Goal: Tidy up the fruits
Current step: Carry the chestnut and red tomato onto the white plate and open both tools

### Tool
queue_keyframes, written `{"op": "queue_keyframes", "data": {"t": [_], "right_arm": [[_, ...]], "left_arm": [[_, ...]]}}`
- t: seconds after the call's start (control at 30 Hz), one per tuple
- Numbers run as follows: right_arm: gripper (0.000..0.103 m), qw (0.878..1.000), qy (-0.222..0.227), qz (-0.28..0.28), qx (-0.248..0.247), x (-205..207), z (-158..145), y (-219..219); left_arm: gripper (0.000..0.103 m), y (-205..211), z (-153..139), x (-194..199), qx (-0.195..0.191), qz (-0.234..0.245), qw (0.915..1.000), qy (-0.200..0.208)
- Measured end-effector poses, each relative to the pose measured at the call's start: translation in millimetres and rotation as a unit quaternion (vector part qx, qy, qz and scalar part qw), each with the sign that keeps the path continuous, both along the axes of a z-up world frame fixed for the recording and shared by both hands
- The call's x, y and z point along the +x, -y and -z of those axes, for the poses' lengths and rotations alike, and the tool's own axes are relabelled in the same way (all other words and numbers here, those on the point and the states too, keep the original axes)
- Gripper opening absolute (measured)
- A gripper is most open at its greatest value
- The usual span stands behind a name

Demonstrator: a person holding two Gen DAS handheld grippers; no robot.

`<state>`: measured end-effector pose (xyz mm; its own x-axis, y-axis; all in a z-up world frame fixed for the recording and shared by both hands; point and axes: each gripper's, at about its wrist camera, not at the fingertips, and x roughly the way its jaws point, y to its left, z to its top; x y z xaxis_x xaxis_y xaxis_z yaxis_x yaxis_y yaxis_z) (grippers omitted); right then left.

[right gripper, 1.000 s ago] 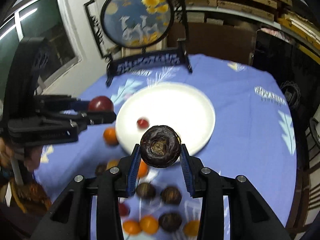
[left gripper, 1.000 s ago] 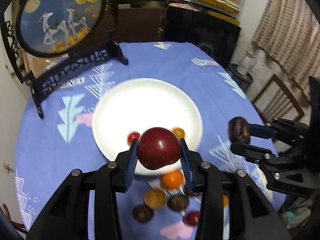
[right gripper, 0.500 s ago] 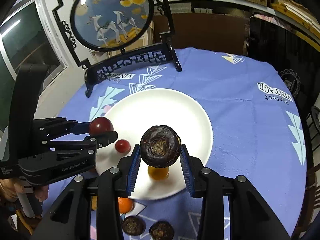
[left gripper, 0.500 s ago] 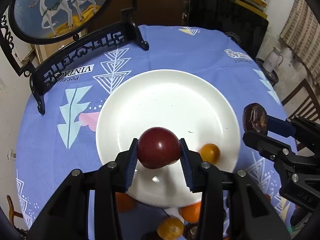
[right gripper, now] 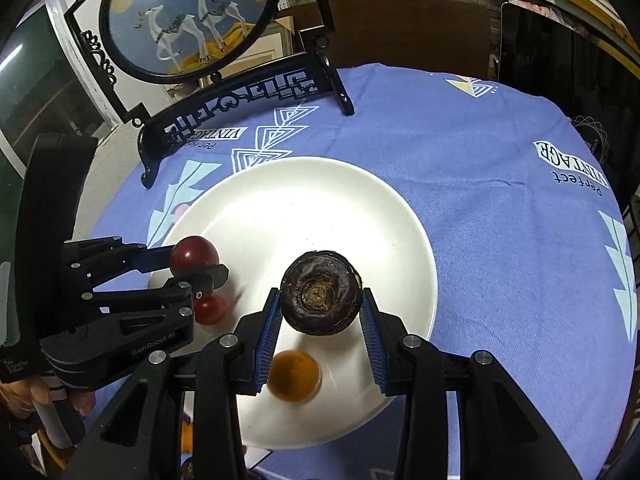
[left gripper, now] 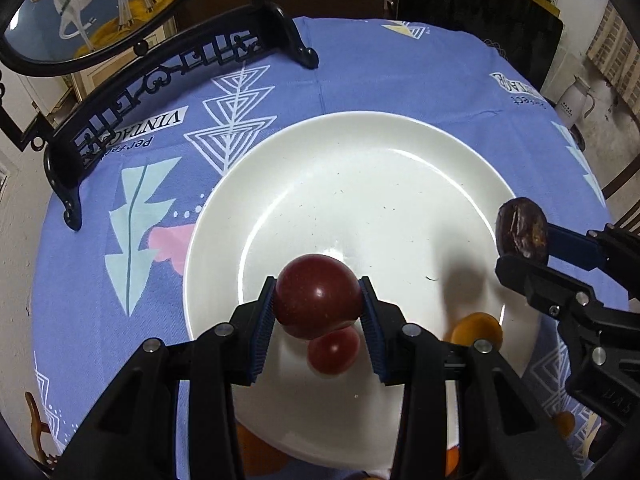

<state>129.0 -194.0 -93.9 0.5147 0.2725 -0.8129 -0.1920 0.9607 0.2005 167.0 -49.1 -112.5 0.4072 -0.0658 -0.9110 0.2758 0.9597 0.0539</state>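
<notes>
Both wrist cams look steeply down, close over the white plate [left gripper: 360, 152] [right gripper: 404, 216]. Left cam sits over its near-left, right cam over its near-right. Shared: plate, blue tablecloth [left gripper: 400, 64] [right gripper: 500, 200], far screen stand [left gripper: 168, 68] [right gripper: 240, 100].

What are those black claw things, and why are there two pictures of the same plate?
They are grabbing tools a person holds, one in each hand. Each has a camera looking along its fingers, so there are two pictures. The left gripper squeezes a dark red plum. The right gripper squeezes a wrinkly dark brown fruit. Both hang over a white plate on a blue tablecloth. A small red fruit and an orange fruit already lie on it.
</notes>
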Motion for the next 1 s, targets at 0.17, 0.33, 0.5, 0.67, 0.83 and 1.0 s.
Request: {"op": "queue_keyframes", "data": {"t": [0.17, 0.33, 0.5, 0.67, 0.83, 1.0], "right_arm": [[0.04, 1.0, -0.006, -0.001, 0.001, 6, 6, -1], [0.04, 1.0, -0.013, 0.001, 0.002, 13, 13, -2], [0.04, 1.0, -0.015, 0.002, -0.001, 17, 15, -4], [0.057, 1.0, -0.019, 0.005, 0.001, 19, 14, -3], [0.064, 1.0, -0.001, 0.009, 0.005, 12, 3, -2], [0.064, 1.0, 0.005, 0.016, 0.008, 2, -6, 3]], "left_arm": [[0.04, 2, 4, 6, 0.001, -0.001, 1.0, -0.003], [0.04, 3, 8, 10, 0.003, -0.001, 1.0, -0.007], [0.04, 4, 12, 12, 0.009, 0.001, 0.9999, -0.011], [0.049, 2, 13, 12, 0.013, -0.001, 0.9998, -0.013], [0.069, 1, -2, 6, 0.009, -0.002, 0.9999, 0.014], [0.069, 3, -10, -2, 0.014, 0.004, 0.9996, 0.023]]}}
